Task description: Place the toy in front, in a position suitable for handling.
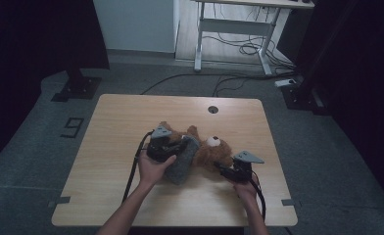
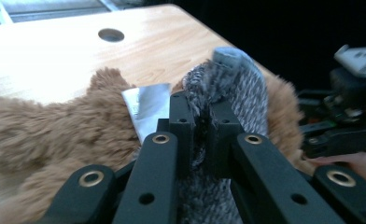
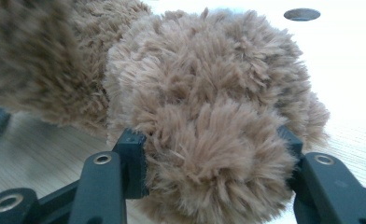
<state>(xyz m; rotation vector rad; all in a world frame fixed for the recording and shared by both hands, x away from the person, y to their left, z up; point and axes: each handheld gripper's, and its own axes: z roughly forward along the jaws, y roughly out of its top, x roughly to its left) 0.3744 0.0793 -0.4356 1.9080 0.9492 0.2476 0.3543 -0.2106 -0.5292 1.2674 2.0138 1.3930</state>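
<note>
Grey knit fabric, the toy's small sweater (image 1: pixel 183 161), was what the work turned on: it sat bunched around the middle of a brown plush teddy bear (image 1: pixel 207 149) that lay on its back near the centre of the wooden table (image 1: pixel 111 127). On the left, the left gripper (image 1: pixel 166 147) had its jaws pinched almost together on a fold of that sweater; in the left gripper view the knit (image 2: pixel 237 88) ran up from between the two black jaws, with a white sewn-in label (image 2: pixel 148 105) just beside them and the bear's furry limb (image 2: pixel 55 130) spreading away to one side. Such a narrow pinch on the cloth alone looked meant to let the garment be drawn along the body without dragging the toy itself. Further right, the right gripper (image 1: pixel 228 171) lay low at the bear's other end, and its jaws stood partly open around a rounded tuft of fur, seemingly a paw or ear (image 3: pixel 209 163), which bulged between and over them. That hold probably served as an anchor, keeping the bear from sliding across the table while the sweater was pulled. The cable hole (image 1: pixel 213 109) in the table lay well apart from both, beyond the bear.
</note>
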